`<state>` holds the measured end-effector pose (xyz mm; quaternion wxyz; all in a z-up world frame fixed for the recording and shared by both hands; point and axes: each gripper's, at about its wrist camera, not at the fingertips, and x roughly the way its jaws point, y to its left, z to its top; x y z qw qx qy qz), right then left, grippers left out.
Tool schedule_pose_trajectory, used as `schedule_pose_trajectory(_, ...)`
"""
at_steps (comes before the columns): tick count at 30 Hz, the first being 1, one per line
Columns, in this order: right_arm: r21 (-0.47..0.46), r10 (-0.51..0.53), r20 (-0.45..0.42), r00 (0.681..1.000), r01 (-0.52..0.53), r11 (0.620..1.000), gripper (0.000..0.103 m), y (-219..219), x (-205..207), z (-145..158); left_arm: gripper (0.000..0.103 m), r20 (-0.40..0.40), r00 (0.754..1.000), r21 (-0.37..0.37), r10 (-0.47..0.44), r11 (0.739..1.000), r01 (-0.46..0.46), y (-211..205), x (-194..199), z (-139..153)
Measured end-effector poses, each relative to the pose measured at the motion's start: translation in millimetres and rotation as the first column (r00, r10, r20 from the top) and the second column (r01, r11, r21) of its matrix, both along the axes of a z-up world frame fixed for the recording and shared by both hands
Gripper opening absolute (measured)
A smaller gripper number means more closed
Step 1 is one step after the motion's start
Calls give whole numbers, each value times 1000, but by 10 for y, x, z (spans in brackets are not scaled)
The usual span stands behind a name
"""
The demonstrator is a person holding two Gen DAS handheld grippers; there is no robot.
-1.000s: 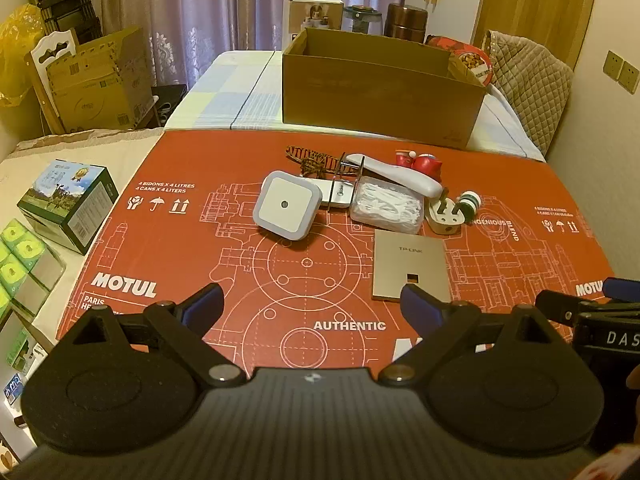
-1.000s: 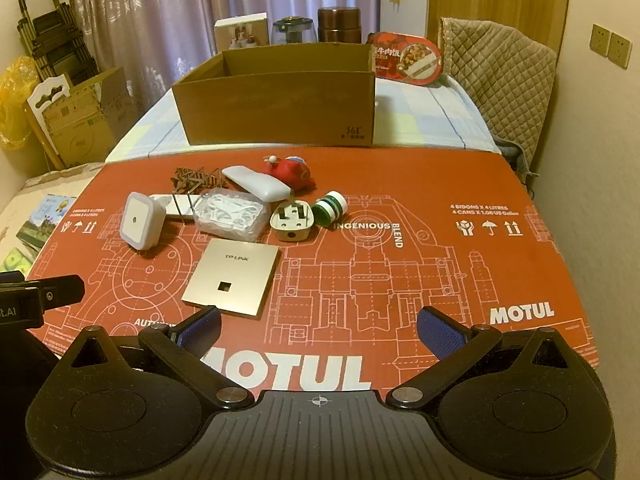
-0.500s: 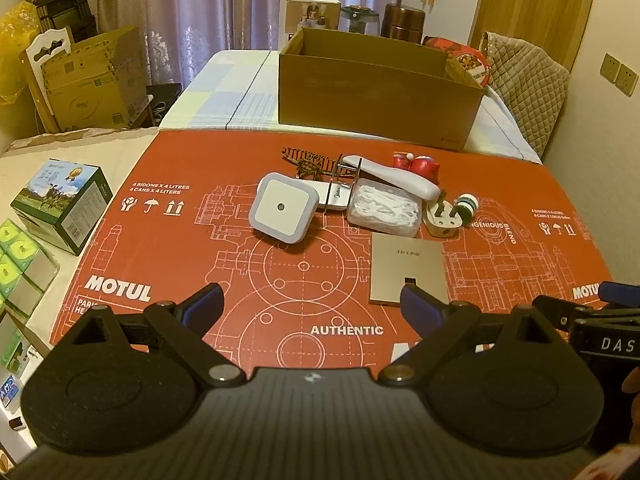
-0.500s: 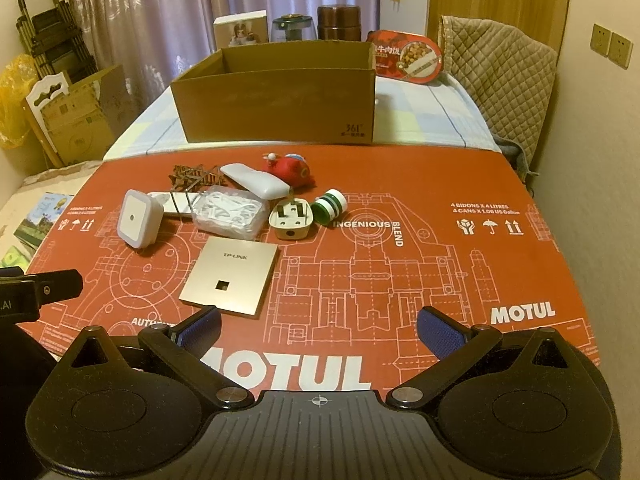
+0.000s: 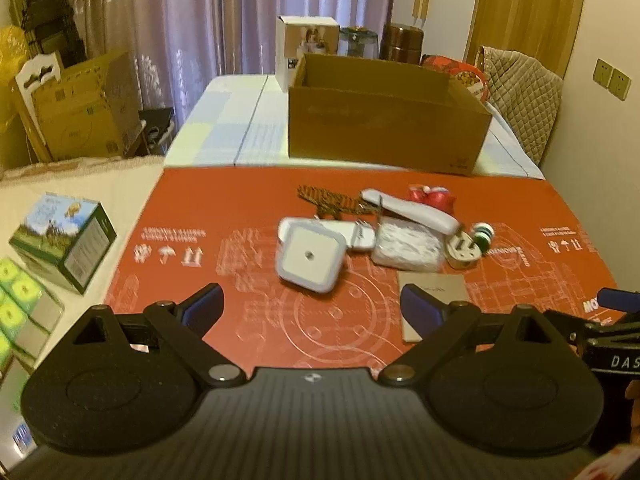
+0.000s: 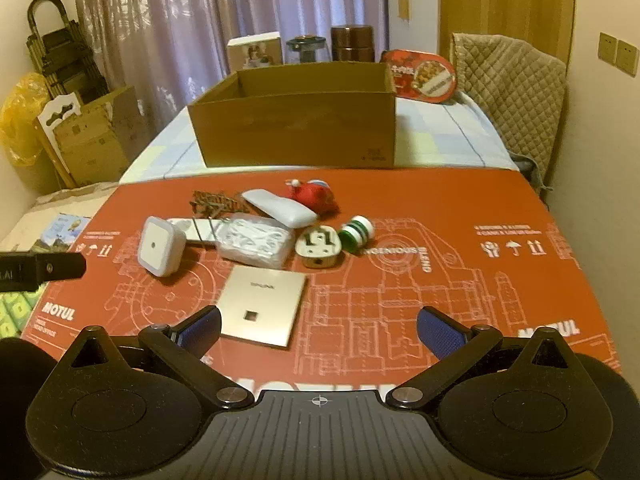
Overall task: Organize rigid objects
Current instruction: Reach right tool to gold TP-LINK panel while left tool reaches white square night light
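Observation:
Several small objects lie on the red mat (image 6: 440, 208): a white square night light (image 5: 310, 258) (image 6: 160, 246), a gold flat panel (image 6: 262, 306) (image 5: 434, 292), a clear bag of white cable (image 6: 256, 242), a white plug (image 6: 320, 248), a green-white roll (image 6: 356, 232), a white oblong case (image 6: 280, 208), a red toy (image 6: 314, 196) and a brown comb (image 6: 214, 202). An open cardboard box (image 6: 296, 120) (image 5: 384, 120) stands behind the mat. My left gripper (image 5: 310, 310) is open, just short of the night light. My right gripper (image 6: 318, 328) is open, just short of the gold panel.
A green-blue carton (image 5: 60, 236) and green packs (image 5: 16, 300) lie left of the mat. Jars, a white box (image 6: 254, 50) and a red tin (image 6: 424, 76) stand behind the cardboard box. A quilted chair (image 6: 508, 92) is at the right, cardboard boxes (image 5: 80, 108) at the left.
Both grippers have moved forward toward the objects; the night light and the gold panel now sit closer to the fingers. Nothing was taken hold of.

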<state>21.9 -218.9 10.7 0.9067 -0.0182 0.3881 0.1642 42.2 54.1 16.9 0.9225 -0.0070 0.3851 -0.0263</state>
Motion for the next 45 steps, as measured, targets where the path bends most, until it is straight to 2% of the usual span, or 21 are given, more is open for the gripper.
schedule_pose_trajectory(6,-2,-20,4,1000,20,1000,101,171,104,-79,93,26,999,30,-25,999,24,219,255,-16)
schedule_pose_trajectory(12,-19,-31,-32,999,31,999,101,357,274,-299,93,37,992,66,-120,991,117,325,486,-252)
schedule_pose_trajectory(21,-33,-50,-106,993,47,998,101,641,524,-716,93,-33,980,52,-197,979,198,360,858,-681)
schedule_pose_trajectory(24,-31,-58,-114,992,55,998,101,750,598,-803,94,-50,974,83,-222,971,226,384,934,-769)
schedule_pose_trajectory(28,-58,-66,-121,990,60,997,101,891,664,-932,93,-63,971,23,-232,972,234,499,1041,-839)
schedule_pose_trajectory(36,-91,-90,-118,989,80,993,101,987,744,-1130,93,-43,959,17,-281,959,282,497,1122,-920)
schedule_pose_trajectory(44,-112,-100,-87,991,90,990,101,991,753,-1191,93,-35,953,7,-300,954,300,471,1125,-983)
schedule_pose_trajectory(45,-114,-99,-85,991,89,989,98,999,754,-1192,93,-33,954,4,-298,954,298,477,1125,-984)
